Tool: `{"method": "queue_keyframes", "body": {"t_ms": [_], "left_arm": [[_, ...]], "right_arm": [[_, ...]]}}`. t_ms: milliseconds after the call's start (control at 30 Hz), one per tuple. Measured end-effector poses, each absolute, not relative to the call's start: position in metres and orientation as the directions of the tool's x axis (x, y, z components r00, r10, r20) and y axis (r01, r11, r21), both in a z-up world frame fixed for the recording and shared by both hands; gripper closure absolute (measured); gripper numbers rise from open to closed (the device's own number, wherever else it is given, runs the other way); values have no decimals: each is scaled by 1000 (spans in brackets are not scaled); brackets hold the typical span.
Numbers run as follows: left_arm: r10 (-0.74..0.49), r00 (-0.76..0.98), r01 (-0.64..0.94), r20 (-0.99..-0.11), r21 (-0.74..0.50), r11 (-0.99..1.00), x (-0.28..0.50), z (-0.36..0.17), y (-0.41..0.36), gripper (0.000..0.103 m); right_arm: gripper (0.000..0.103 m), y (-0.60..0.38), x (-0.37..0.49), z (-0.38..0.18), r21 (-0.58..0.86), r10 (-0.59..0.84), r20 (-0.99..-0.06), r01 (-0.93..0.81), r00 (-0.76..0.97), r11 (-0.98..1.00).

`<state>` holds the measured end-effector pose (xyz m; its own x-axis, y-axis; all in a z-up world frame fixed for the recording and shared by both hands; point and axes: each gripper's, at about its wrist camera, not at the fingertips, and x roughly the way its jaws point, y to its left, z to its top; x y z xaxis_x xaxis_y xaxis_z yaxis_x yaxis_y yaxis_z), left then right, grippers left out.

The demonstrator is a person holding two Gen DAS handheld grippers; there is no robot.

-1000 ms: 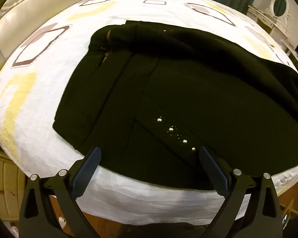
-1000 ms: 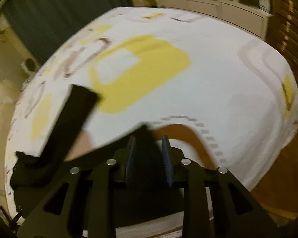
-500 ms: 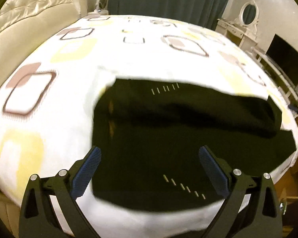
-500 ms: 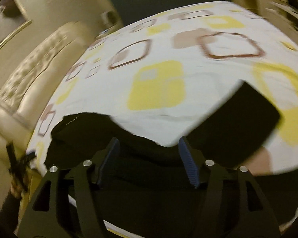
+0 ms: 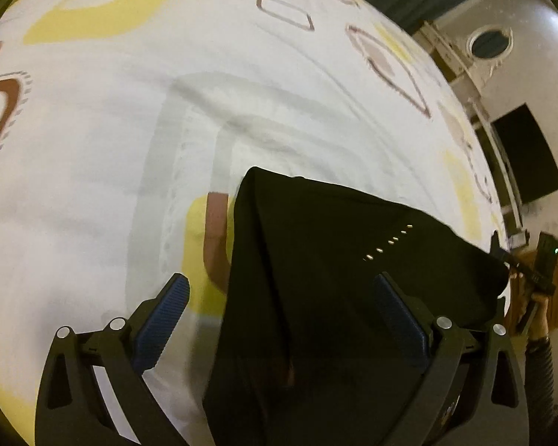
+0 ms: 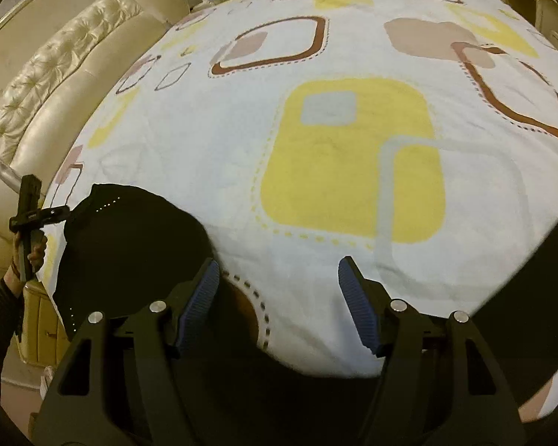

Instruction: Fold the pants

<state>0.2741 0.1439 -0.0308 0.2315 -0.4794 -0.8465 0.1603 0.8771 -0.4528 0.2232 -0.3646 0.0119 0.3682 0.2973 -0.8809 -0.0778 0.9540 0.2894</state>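
The black pants (image 5: 334, 297) lie folded on the patterned bedsheet (image 5: 130, 130), a row of small metal studs (image 5: 388, 241) showing on top. My left gripper (image 5: 281, 284) hangs open above the cloth's left edge; its left pad is over bare sheet, its right pad over cloth. In the right wrist view the pants (image 6: 130, 245) bunch at lower left, and more black cloth (image 6: 539, 278) runs along the right and bottom edges. My right gripper (image 6: 279, 265) stands open over bare sheet, nothing between its pads.
A cream tufted headboard (image 6: 55, 85) borders the bed's far left. A hand (image 6: 33, 252) holds the other gripper beside the bed edge. A dressing table with an oval mirror (image 5: 491, 42) and a dark screen (image 5: 524, 156) stand beyond the bed's right side.
My right jaws, a second ago shut on black cloth, have opened and let it go. Both views have swung sideways: the left one now looks past the pants' left edge.
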Motion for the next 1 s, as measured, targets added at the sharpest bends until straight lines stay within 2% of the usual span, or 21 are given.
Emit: {"method": "queue_keyframes", "body": {"t_ms": [200,400,433,467,500,533,567,600,700,767,833,867,900,933,967,1000], "left_arm": [[-540,167,170,-825,-516,840,299,-41,136,5],[-531,155,181,-833,-504,844,311,-43,128,6],[-522,158,187,-838,-494,849,310,-43,127,11],[-508,164,200,-846,-475,857,309,-42,124,36],[-477,176,213,-861,-440,872,308,-41,121,51],[-450,181,207,-875,-413,887,308,-42,122,74],[-453,175,200,-874,-419,886,309,-43,122,92],[-487,157,190,-859,-457,869,310,-43,123,95],[-467,225,214,-855,-424,880,313,-26,119,96],[-487,266,237,-832,-433,870,318,-11,116,97],[-511,267,251,-817,-453,855,319,-2,115,97],[-504,266,256,-822,-444,859,319,-1,114,97],[-495,262,260,-828,-433,863,318,0,114,97],[-494,262,259,-829,-432,864,318,0,115,97],[-498,264,258,-826,-437,862,318,0,115,97],[-504,270,255,-820,-444,859,317,1,117,97]], "right_arm": [[36,-361,246,-10,390,406,-877,-114,257,914],[35,-343,264,-32,386,407,-901,-149,149,910],[43,-340,265,-35,393,413,-900,-154,137,907],[53,-337,265,-36,406,427,-896,-164,121,899],[87,-330,265,-39,421,442,-893,-185,88,888],[103,-325,265,-40,400,422,-902,-199,87,895],[103,-320,265,-39,351,379,-920,-216,104,911],[103,-317,265,-37,310,342,-931,-222,125,924],[103,-318,270,-20,221,261,-938,-185,230,958],[103,-325,275,-7,271,303,-918,-152,257,950],[103,-328,277,-7,416,438,-883,-149,170,897],[103,-326,276,-5,401,424,-891,-160,161,902],[97,-325,276,-3,363,391,-905,-171,169,916],[82,-325,277,-2,336,366,-916,-185,162,923],[72,-326,277,-2,350,380,-912,-192,151,917],[52,-327,277,-2,366,396,-907,-192,145,910]]}}
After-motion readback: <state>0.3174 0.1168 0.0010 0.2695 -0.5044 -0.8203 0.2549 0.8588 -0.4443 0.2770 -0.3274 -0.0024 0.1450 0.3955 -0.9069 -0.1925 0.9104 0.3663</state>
